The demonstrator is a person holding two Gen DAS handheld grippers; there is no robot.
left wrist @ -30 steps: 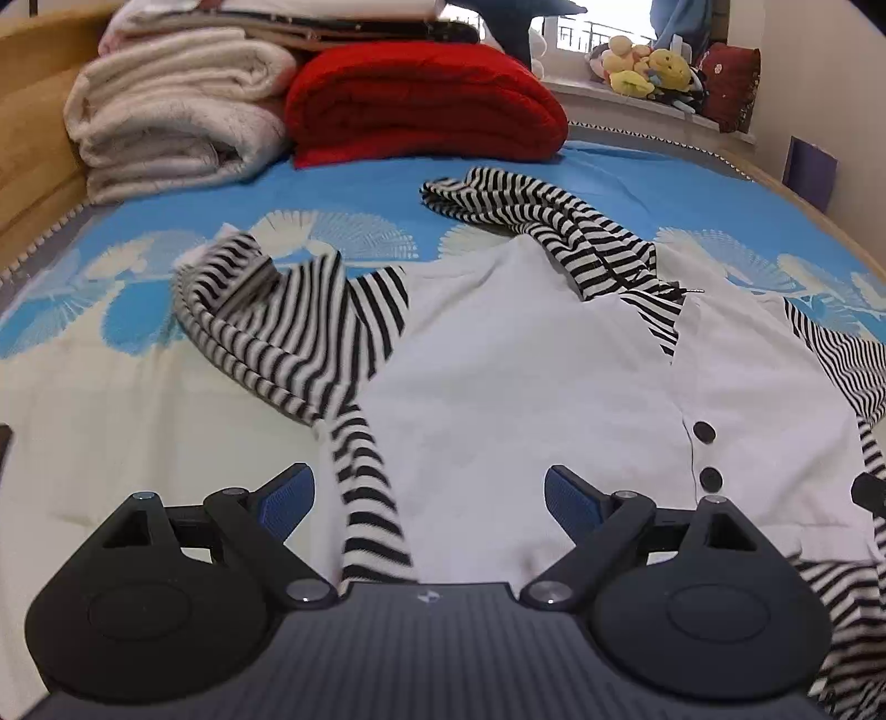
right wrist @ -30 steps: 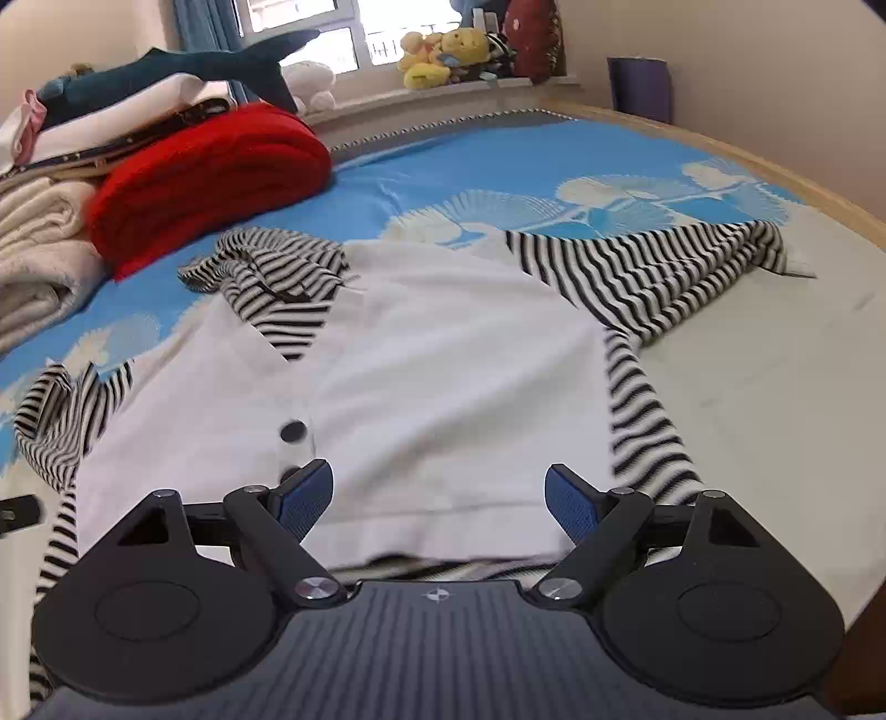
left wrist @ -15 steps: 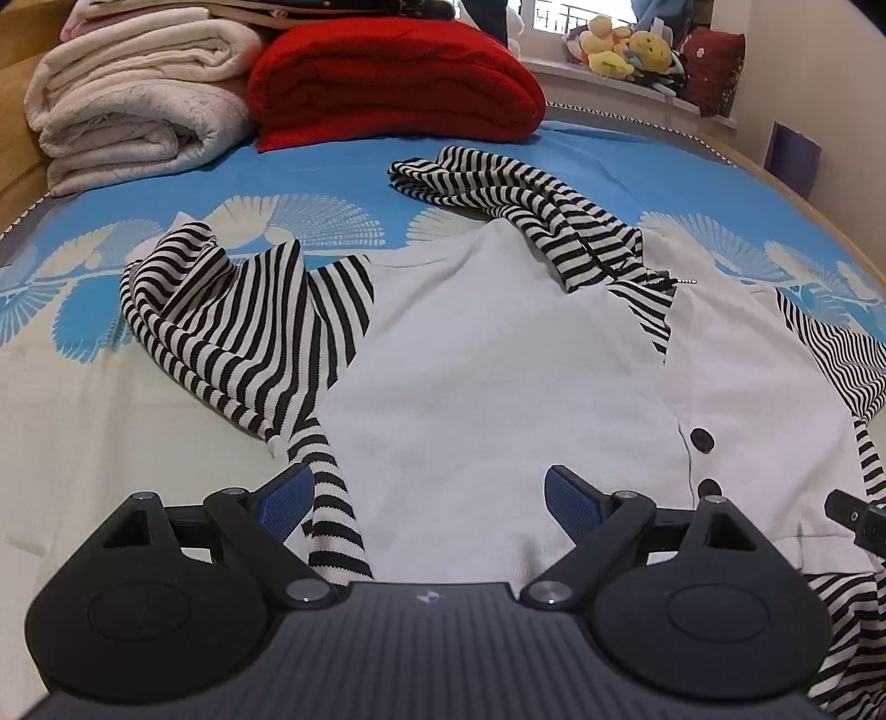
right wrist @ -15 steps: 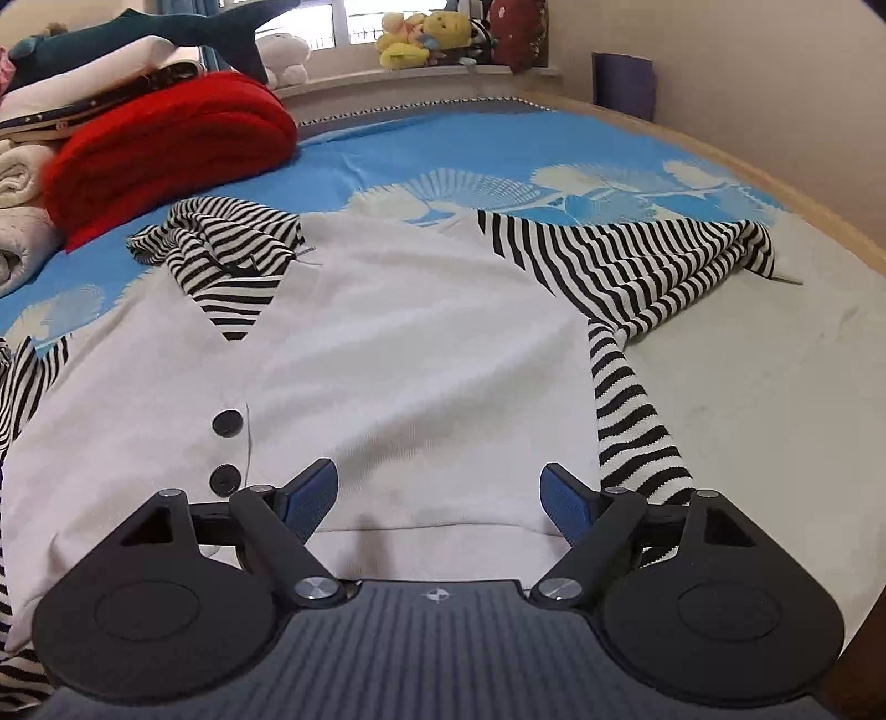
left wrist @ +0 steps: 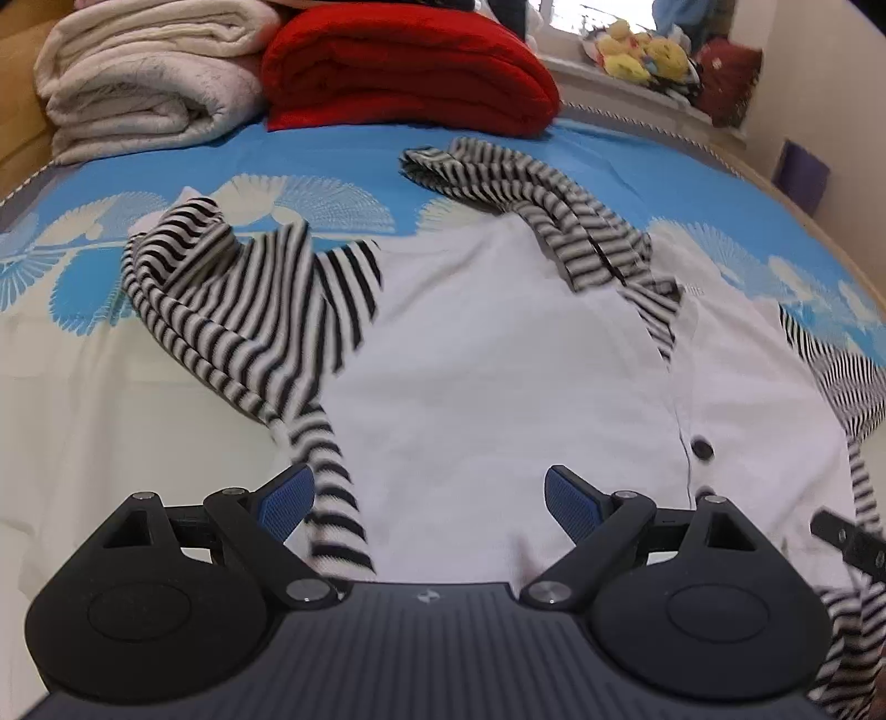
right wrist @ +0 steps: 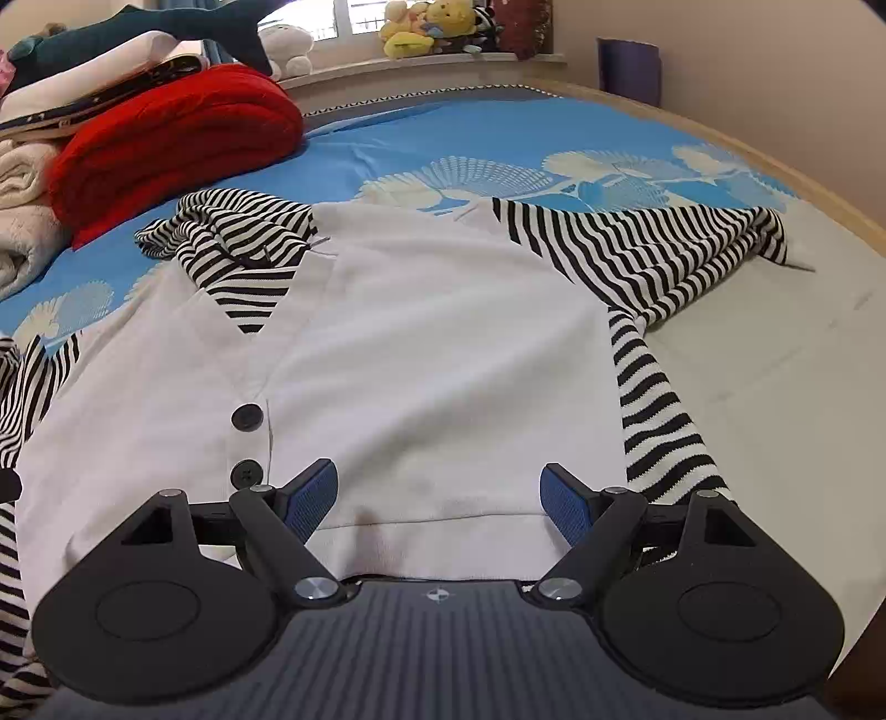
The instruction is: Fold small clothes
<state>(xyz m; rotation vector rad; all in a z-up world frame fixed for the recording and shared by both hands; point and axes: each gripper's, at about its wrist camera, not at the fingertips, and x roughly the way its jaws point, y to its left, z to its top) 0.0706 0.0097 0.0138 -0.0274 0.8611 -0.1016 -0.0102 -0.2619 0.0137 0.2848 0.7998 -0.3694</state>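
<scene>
A small white top (left wrist: 498, 376) (right wrist: 432, 354) with black-and-white striped sleeves, striped hood and two black buttons (right wrist: 246, 416) lies face up on the bed. Its left sleeve (left wrist: 243, 310) is bunched; its right sleeve (right wrist: 653, 255) spreads sideways. My left gripper (left wrist: 429, 495) hangs open over the lower left hem, with a striped sleeve end and white cloth showing between its blue pads. Over the lower right hem my right gripper (right wrist: 437, 495) stands open, blue pads apart above white cloth. A dark bit of the right gripper (left wrist: 847, 540) shows at the left view's right edge.
The bed (left wrist: 332, 160) (right wrist: 775, 387) carries a blue sheet with white fan prints. Folded cream blankets (left wrist: 144, 72) and a red blanket (left wrist: 404, 66) (right wrist: 166, 133) are stacked at its head. Plush toys (right wrist: 426, 27) line the windowsill. A purple item (right wrist: 628, 69) leans against the wall.
Both views have shifted toward the hem, the garment filling more of each. The buttons sit further left in the right view. Both grippers stay open.
</scene>
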